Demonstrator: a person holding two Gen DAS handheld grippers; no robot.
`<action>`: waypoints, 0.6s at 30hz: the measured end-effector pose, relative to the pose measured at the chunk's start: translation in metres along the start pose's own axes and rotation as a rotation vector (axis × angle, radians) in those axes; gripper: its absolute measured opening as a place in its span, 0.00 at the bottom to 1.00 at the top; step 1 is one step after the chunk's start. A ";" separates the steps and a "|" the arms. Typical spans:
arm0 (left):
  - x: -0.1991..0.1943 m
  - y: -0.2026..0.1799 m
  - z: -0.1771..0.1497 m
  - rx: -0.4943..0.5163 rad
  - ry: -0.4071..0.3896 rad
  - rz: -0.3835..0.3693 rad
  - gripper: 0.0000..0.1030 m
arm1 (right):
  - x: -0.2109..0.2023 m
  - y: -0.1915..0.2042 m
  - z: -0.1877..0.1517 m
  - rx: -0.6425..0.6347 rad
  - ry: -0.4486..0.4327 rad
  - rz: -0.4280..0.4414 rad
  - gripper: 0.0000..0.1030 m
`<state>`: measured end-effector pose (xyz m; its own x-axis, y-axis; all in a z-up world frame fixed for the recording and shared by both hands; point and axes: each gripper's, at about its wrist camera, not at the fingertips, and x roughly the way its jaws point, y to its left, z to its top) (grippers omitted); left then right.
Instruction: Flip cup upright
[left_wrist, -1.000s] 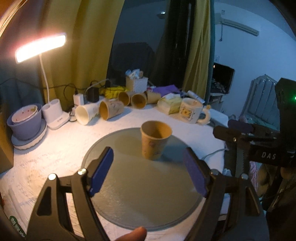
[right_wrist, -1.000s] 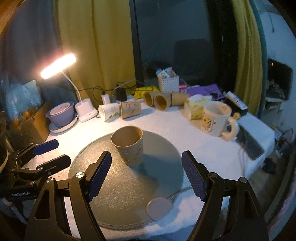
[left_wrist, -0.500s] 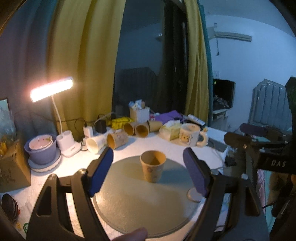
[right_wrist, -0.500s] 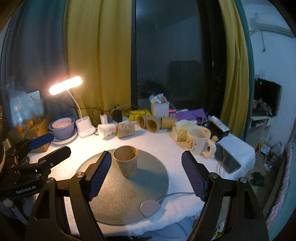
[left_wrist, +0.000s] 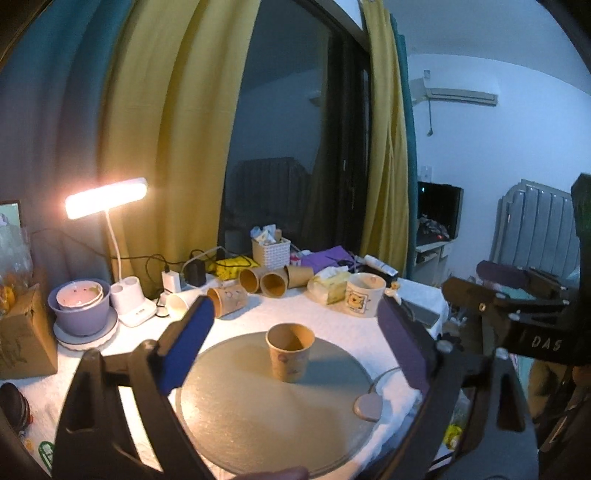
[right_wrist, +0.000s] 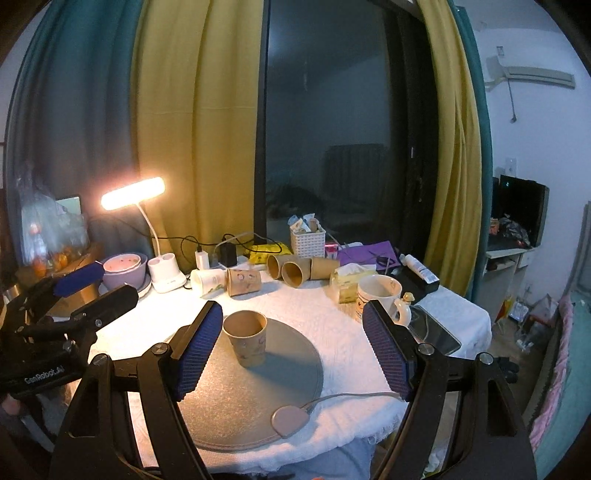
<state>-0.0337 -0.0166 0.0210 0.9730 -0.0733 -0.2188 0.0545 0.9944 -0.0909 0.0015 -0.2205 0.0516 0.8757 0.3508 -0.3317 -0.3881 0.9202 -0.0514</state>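
A brown paper cup (left_wrist: 290, 350) stands upright, mouth up, on a round grey mat (left_wrist: 273, 406); it also shows in the right wrist view (right_wrist: 246, 342) on the mat (right_wrist: 288, 373). My left gripper (left_wrist: 295, 343) is open and empty, held back from and above the cup. My right gripper (right_wrist: 293, 347) is open and empty, also held back, with the cup near its left finger in the view. The right gripper shows at the right of the left wrist view (left_wrist: 517, 314), and the left gripper at the left of the right wrist view (right_wrist: 74, 295).
Several paper cups (right_wrist: 288, 267) lie on their sides at the back of the white-clothed table (right_wrist: 332, 306). A mug (right_wrist: 378, 299), a tissue pack (right_wrist: 345, 282), a lit desk lamp (right_wrist: 133, 194), a purple bowl (right_wrist: 123, 269) and a white basket (right_wrist: 308, 242) stand around.
Both grippers have pulled back and risen away from the table, so the cup and mat look smaller and farther. The cup has stayed upright on the mat.
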 end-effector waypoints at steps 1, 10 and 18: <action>0.001 0.001 0.000 -0.005 0.001 -0.004 0.89 | 0.001 0.000 -0.001 0.000 0.001 0.000 0.78; 0.003 0.001 -0.002 -0.017 0.005 0.000 0.89 | 0.009 -0.002 -0.004 0.008 0.026 0.003 0.78; 0.003 0.005 -0.005 -0.031 0.009 0.016 0.89 | 0.011 0.000 -0.004 0.006 0.034 0.007 0.78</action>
<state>-0.0318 -0.0120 0.0154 0.9716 -0.0584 -0.2292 0.0321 0.9926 -0.1170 0.0099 -0.2170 0.0442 0.8627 0.3509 -0.3642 -0.3920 0.9190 -0.0431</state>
